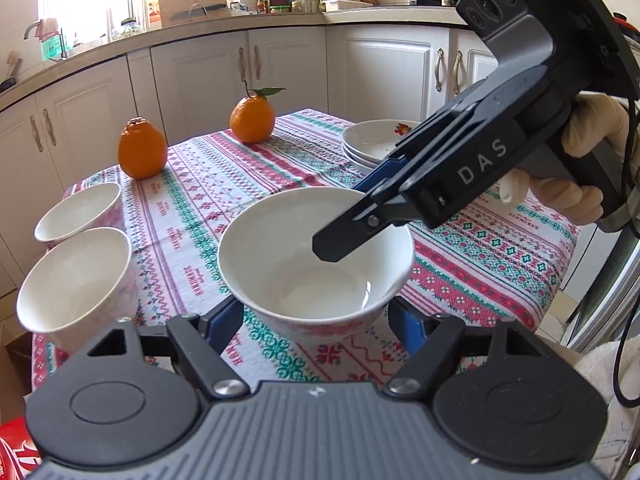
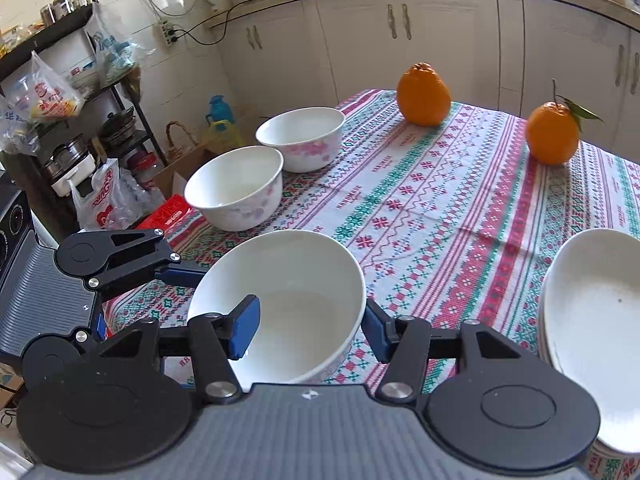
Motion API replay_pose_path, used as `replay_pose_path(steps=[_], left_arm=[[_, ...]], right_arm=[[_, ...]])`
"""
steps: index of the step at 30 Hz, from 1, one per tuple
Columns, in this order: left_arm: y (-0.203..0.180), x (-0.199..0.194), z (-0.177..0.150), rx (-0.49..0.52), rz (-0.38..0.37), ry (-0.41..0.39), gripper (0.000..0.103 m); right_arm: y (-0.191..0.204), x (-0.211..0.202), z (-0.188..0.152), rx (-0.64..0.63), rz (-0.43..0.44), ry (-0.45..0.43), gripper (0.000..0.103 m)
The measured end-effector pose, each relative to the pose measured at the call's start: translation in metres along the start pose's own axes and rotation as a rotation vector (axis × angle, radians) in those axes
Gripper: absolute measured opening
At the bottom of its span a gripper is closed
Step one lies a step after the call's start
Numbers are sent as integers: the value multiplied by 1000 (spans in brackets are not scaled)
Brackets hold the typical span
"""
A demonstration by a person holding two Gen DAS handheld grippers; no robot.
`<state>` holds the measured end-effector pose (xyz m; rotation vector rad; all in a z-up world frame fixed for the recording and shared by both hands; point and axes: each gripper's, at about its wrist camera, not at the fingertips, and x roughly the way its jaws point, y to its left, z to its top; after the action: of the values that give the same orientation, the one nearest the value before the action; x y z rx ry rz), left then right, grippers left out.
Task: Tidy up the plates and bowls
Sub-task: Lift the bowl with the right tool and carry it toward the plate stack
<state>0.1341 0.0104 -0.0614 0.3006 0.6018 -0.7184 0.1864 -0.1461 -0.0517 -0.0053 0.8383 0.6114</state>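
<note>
Clamped by its wall in the right gripper, one blue pad inside and one outside: a white bowl with pink flowers, near the front of a table under a patterned cloth. Flanking that same bowl without touching it, the spread jaws of the left gripper. At the table's left edge, two more flowered bowls: a nearer bowl and a farther bowl, side by side and almost touching. On the right, a stack of white plates. Toward the far side, two oranges, a knobbed orange and a leafy orange, well apart. Wrapped around the right gripper's handle, a gloved hand.
</note>
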Motion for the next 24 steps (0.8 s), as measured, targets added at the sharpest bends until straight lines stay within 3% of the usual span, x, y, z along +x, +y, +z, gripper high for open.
replay_pose_path(steps=[24], left_arm=[[-5, 20, 6, -8, -39, 15, 81]], right_arm=[[-17, 0, -7, 27, -30, 16, 65]])
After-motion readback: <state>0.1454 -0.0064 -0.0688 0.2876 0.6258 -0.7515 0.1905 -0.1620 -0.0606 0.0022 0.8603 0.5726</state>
